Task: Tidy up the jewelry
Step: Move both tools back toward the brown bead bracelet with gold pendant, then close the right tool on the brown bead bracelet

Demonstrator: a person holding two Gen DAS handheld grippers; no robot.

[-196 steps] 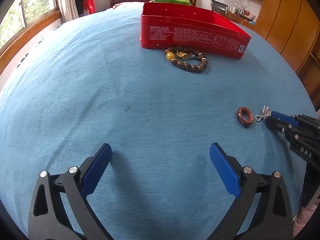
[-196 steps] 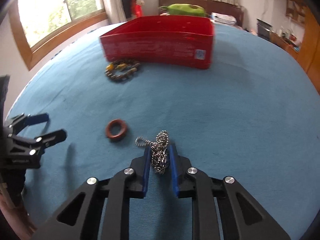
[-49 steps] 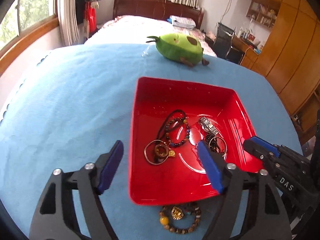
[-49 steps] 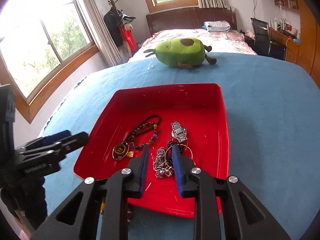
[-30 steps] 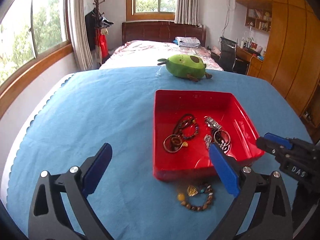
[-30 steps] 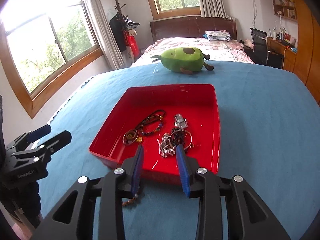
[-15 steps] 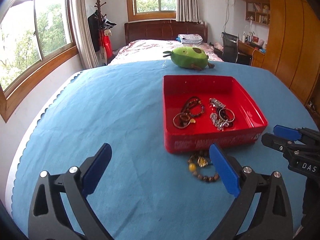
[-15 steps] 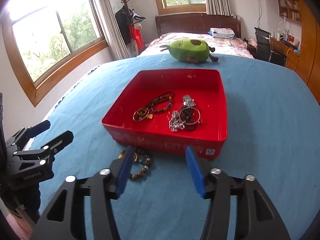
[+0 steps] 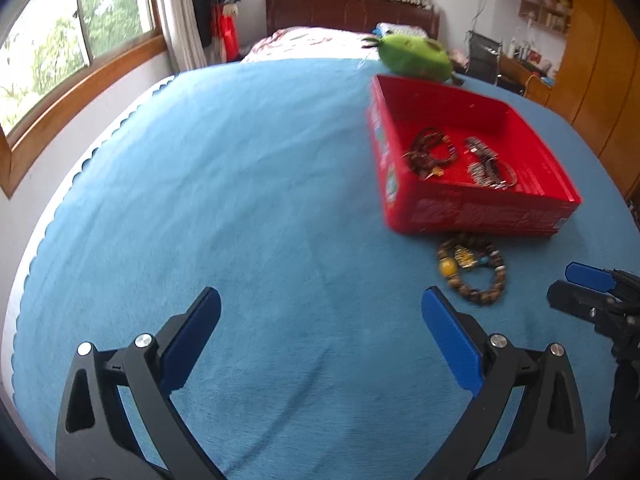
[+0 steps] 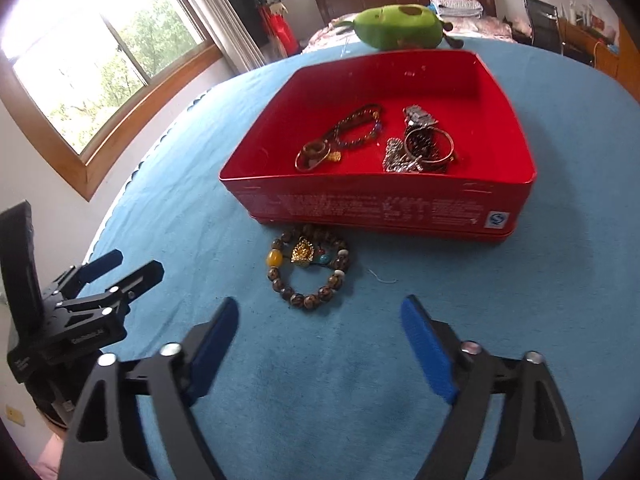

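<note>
The right gripper [image 10: 320,344] is standing wide apart over the blue-covered table [image 10: 360,380], its jaws having just been opening, with nothing between them. Just above its blue pads [image 10: 426,354], in the middle of the right wrist view, a beaded bracelet [image 10: 308,268] with a yellow bead and a gold charm is lying on the cloth, just below the near wall of the red tray [image 10: 376,208]. A short loose thread [image 10: 382,278] is lying to the bracelet's right.

Inside the tray, a dark bead strand with a brown ring [image 10: 316,152] is resting left of centre, while a silver chain [image 10: 398,156] is heaped against a bangle and a watch [image 10: 420,118] at the right.

The left gripper [image 9: 320,336] is also spread wide and holding nothing, hanging over bare cloth at the bottom of the left wrist view; there the tray is sitting at the upper right. A green plush toy [image 10: 396,26] is lying beyond the tray, at the top of the frame.
</note>
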